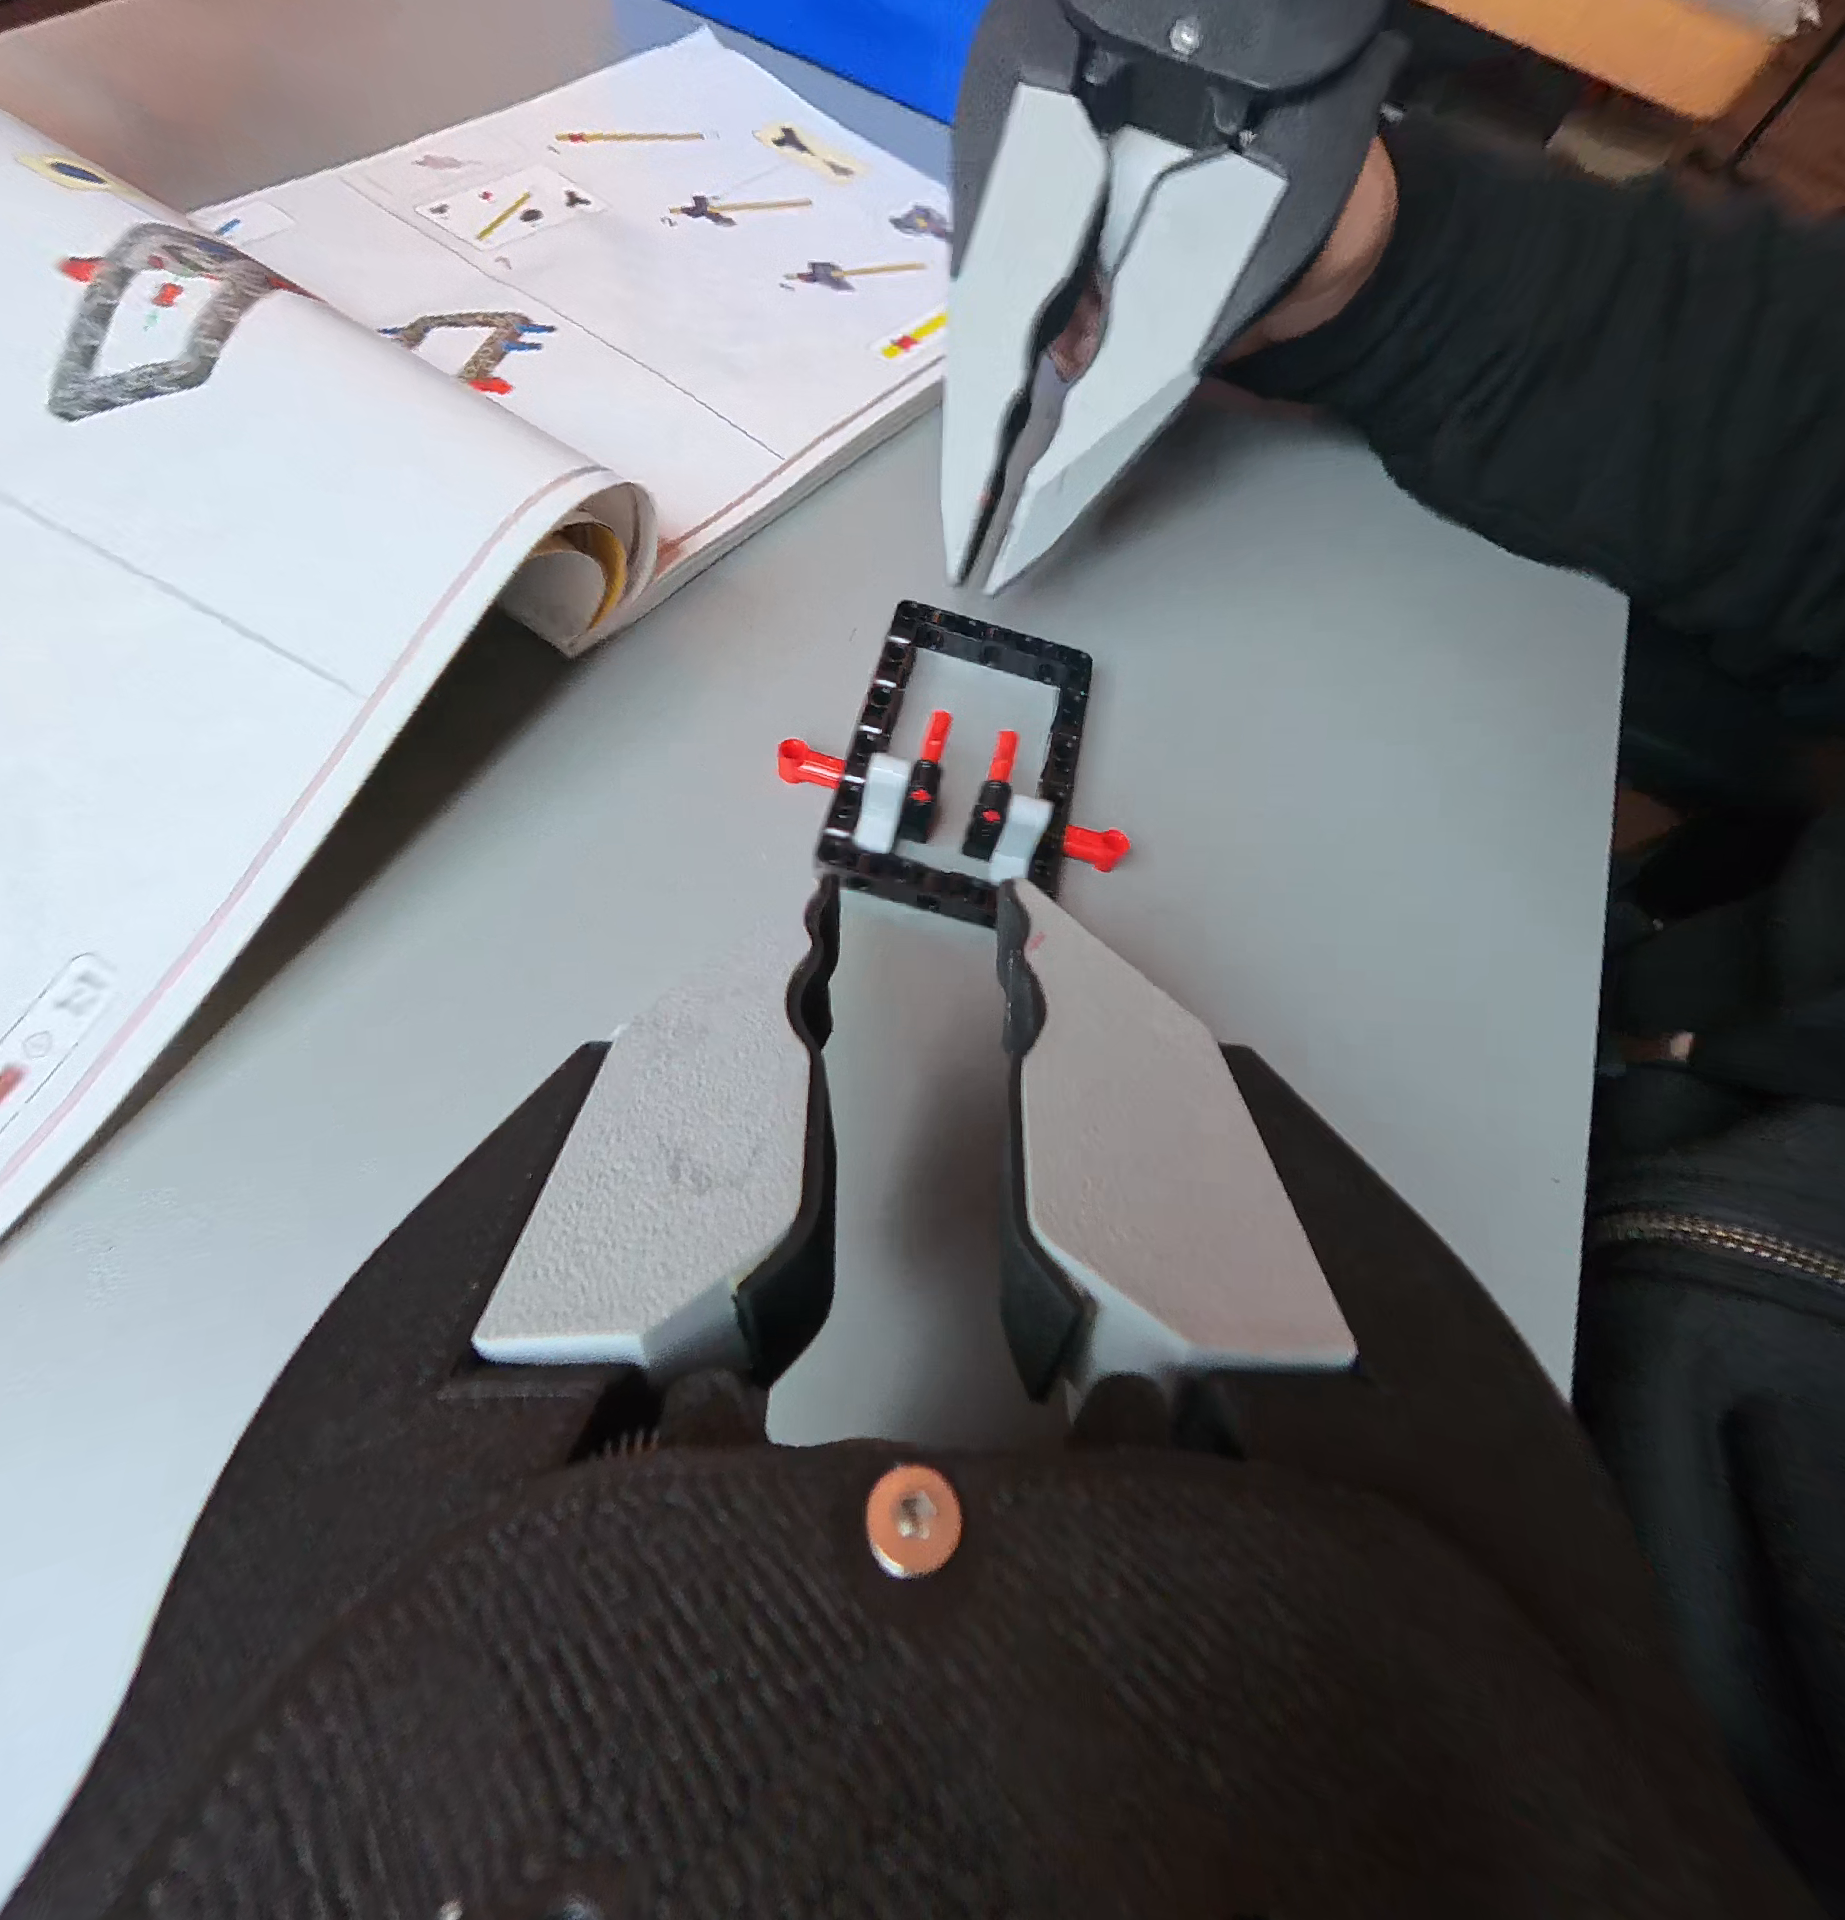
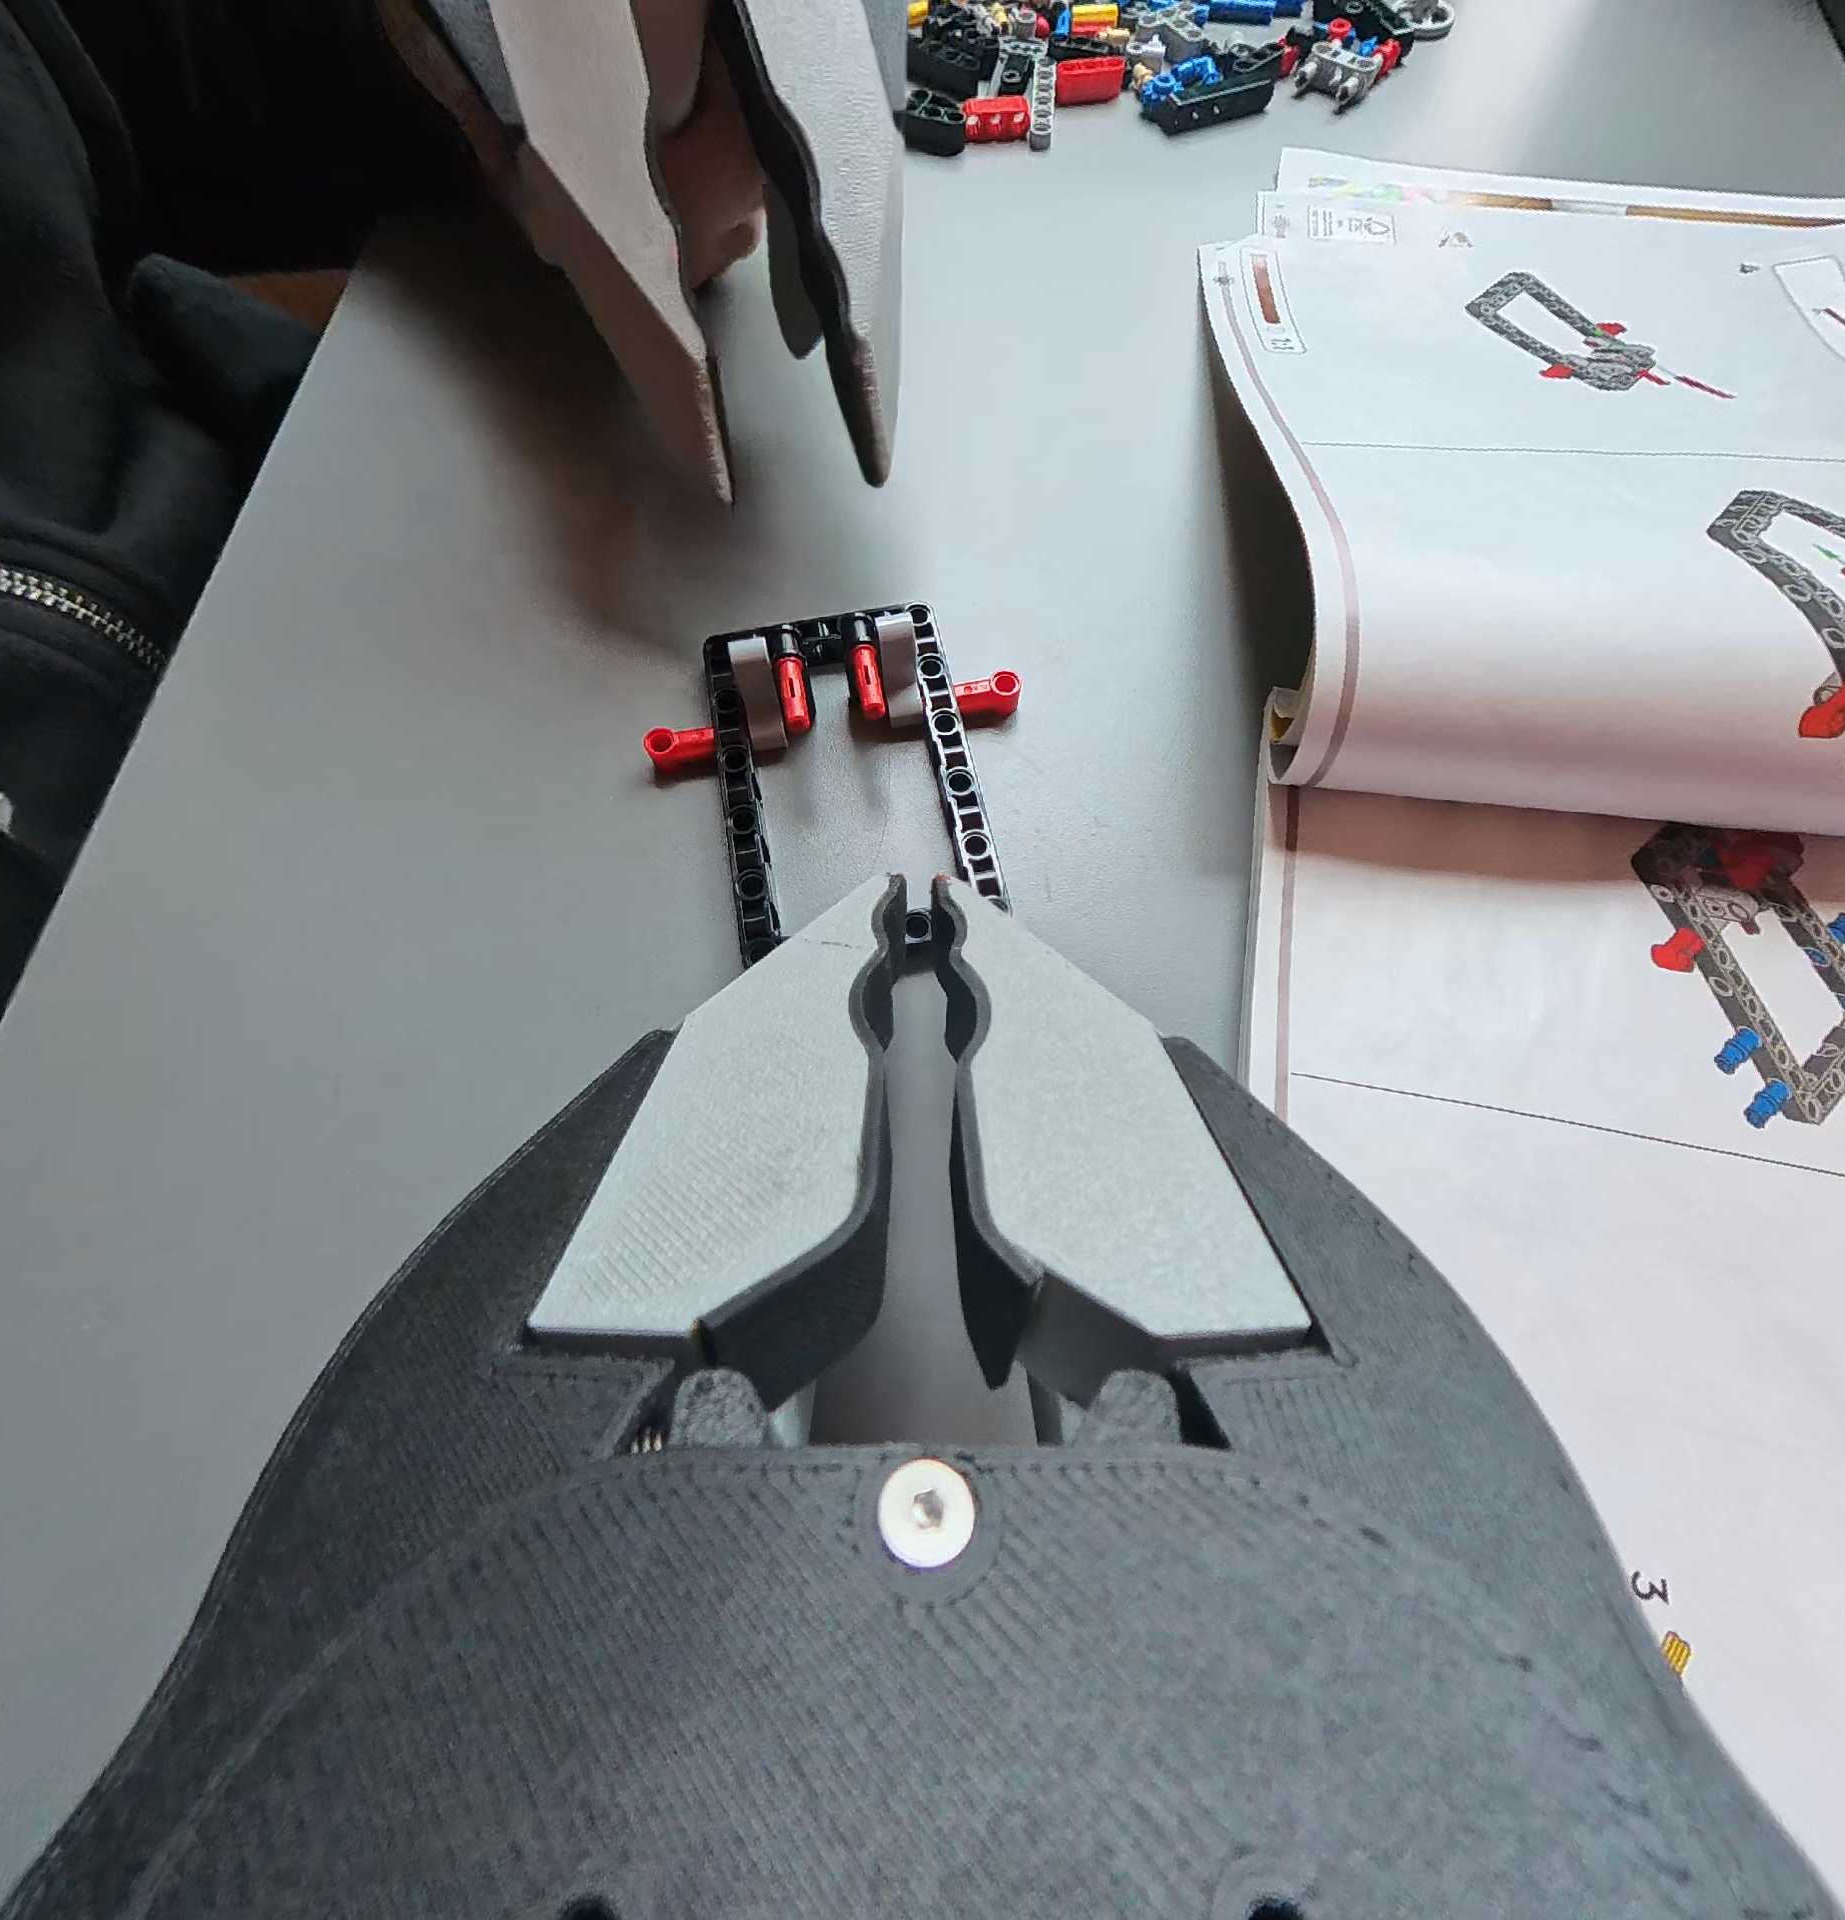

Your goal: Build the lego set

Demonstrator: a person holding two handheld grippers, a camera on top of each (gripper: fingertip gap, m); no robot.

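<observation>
— Progress? Black frame (image 1: 954, 764) lies flat mid-desk (image 1: 1313, 727), red pins and grey connectors fitted at one end only.

— Fingers?

— Left gripper (image 1: 918, 899) spread at its near edge; right gripper (image 2: 918, 896) pinching the far edge. Loose pieces (image 2: 1157, 62) remain.

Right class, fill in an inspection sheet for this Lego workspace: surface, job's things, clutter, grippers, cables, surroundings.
Surface: grey table, flat.
Job's things: black frame with red pins, lying flat; open instruction booklet.
Clutter: loose pieces pile at far edge.
Grippers: left gripper open near the frame's end; right gripper nearly closed at the opposite end, grip unclear.
Cables: nothing seen.
Surroundings: dark sleeve, zipped dark fabric.
</observation>
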